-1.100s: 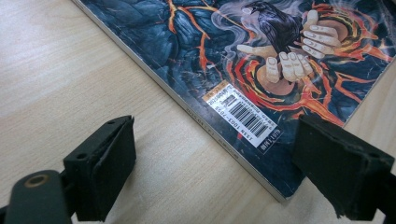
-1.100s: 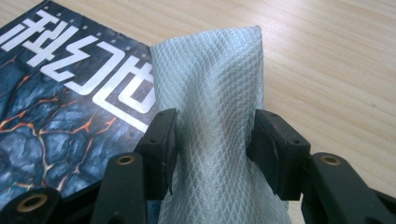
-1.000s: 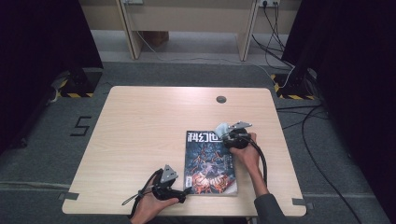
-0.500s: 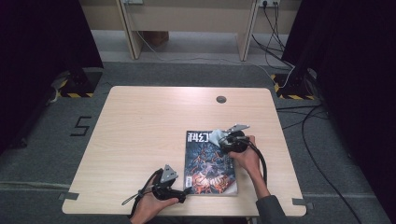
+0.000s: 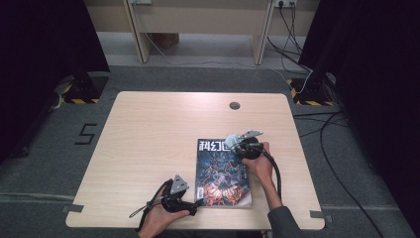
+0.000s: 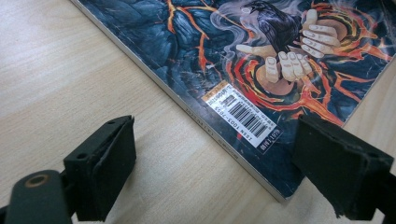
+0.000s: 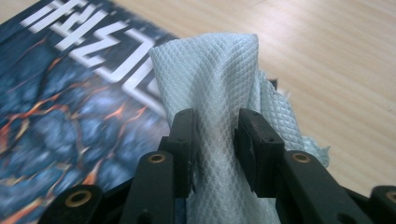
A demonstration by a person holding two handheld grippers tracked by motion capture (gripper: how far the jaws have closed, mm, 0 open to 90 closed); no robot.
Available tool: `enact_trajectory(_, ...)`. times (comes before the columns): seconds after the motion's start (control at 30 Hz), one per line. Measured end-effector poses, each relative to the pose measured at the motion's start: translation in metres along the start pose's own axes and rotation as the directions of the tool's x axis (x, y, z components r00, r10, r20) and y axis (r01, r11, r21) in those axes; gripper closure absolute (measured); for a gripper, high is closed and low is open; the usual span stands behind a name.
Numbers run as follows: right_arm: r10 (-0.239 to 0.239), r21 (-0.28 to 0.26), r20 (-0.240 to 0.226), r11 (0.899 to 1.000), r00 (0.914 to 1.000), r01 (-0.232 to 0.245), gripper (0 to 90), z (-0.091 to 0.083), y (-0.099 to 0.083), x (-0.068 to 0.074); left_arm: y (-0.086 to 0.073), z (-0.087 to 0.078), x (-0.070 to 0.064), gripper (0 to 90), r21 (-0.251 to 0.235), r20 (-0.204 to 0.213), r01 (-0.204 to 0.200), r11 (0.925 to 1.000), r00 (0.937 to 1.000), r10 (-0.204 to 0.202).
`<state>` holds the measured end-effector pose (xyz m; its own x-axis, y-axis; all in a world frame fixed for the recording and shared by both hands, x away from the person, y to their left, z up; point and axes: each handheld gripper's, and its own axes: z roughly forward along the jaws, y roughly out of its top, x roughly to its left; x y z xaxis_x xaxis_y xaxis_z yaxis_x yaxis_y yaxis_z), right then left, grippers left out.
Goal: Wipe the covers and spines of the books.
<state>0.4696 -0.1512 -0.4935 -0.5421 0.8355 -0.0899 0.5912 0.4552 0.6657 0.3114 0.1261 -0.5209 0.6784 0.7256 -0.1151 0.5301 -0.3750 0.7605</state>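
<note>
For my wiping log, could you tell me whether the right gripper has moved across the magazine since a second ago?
Yes. The right gripper with its cloth has slid left along the magazine title, away from the table's right edge.

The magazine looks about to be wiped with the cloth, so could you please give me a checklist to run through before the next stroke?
1. Cloth pinched between the right gripper's fingers: ok.
2. Cloth over the magazine, at its top right by the title: ok.
3. Cloth touching the cover: cannot tell.
4. Left gripper open, with the magazine's near corner between its fingers: ok.
5. Left gripper bracing the magazine: not ok, its fingers stand apart from the edge.
6. Magazine flat on the table, wholly on it: ok.
</note>
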Motion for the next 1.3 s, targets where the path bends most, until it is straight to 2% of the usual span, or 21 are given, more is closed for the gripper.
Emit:
enact_trajectory(0.2, 0.015, -0.031, 0.059, 0.999, 0.9981, -0.014, 66.3, 0.009, 0.005, -0.007, 0.001, 0.000, 0.000, 12.6, 0.007, 0.000, -0.003, 1.0000, 1.0000, 0.003)
enact_trajectory(0.33, -0.019, -0.022, 0.090, 1.000, 0.9957, 0.021, 67.7, 0.010, 0.007, -0.001, 0.001, 0.000, 0.000, 12.6, 0.006, 0.002, -0.004, 1.0000, 1.0000, 0.004)
enact_trajectory(0.37, -0.019, -0.020, 0.088, 1.000, 0.9960, 0.021, 67.6, 0.010, 0.007, 0.001, 0.001, 0.000, 0.001, 12.6, 0.006, 0.003, -0.005, 1.0000, 1.0000, 0.005)
enact_trajectory(0.47, -0.019, -0.026, 0.033, 0.999, 0.9993, 0.020, 67.2, 0.011, 0.009, 0.010, 0.001, 0.000, 0.001, 12.6, 0.007, 0.003, -0.005, 1.0000, 1.0000, 0.005)
enact_trajectory(0.57, -0.062, -0.023, -0.036, 0.998, 0.9974, 0.061, 67.0, 0.013, 0.014, 0.027, 0.001, 0.000, 0.001, 12.6, 0.007, 0.004, -0.006, 1.0000, 1.0000, 0.006)
enact_trajectory(0.63, -0.093, -0.021, -0.056, 0.996, 0.9941, 0.092, 67.0, 0.014, 0.016, 0.037, 0.001, 0.000, 0.001, 12.6, 0.006, 0.003, -0.006, 1.0000, 1.0000, 0.006)
enact_trajectory(0.7, -0.120, -0.018, -0.049, 0.993, 0.9915, 0.119, 65.8, 0.014, 0.018, 0.040, 0.001, 0.000, 0.001, 12.6, 0.005, 0.005, -0.006, 1.0000, 1.0000, 0.006)
enact_trajectory(0.73, -0.115, -0.012, -0.054, 0.993, 0.9919, 0.115, 65.0, 0.014, 0.019, 0.039, 0.001, 0.000, 0.001, 12.6, 0.005, 0.005, -0.006, 1.0000, 1.0000, 0.006)
enact_trajectory(0.77, -0.101, -0.011, -0.060, 0.995, 0.9931, 0.100, 64.9, 0.014, 0.018, 0.037, 0.001, 0.000, 0.001, 12.6, 0.005, 0.004, -0.006, 1.0000, 1.0000, 0.006)
enact_trajectory(0.87, -0.064, -0.003, -0.019, 0.998, 0.9977, 0.064, 64.7, 0.013, 0.017, 0.028, 0.001, 0.000, 0.001, 12.6, 0.005, 0.005, -0.007, 1.0000, 1.0000, 0.007)
enact_trajectory(0.93, -0.045, 0.000, -0.011, 0.999, 0.9989, 0.045, 64.7, 0.013, 0.017, 0.025, 0.001, 0.000, 0.001, 12.7, 0.005, 0.005, -0.007, 1.0000, 1.0000, 0.007)
enact_trajectory(1.03, -0.075, 0.028, 0.011, 0.997, 0.9971, 0.075, 64.5, 0.015, 0.023, 0.031, 0.000, 0.000, 0.001, 12.7, 0.003, 0.006, -0.006, 1.0000, 1.0000, 0.006)
enact_trajectory(1.13, -0.084, 0.011, -0.018, 0.996, 0.9963, 0.084, 64.4, 0.023, 0.031, 0.039, 0.000, 0.000, 0.001, 12.7, 0.002, 0.004, -0.005, 1.0000, 1.0000, 0.005)
enact_trajectory(1.3, -0.104, 0.024, -0.056, 0.994, 0.9930, 0.106, 64.0, 0.033, 0.046, 0.055, 0.000, 0.000, 0.001, 12.7, -0.001, 0.006, -0.005, 1.0000, 1.0000, 0.005)
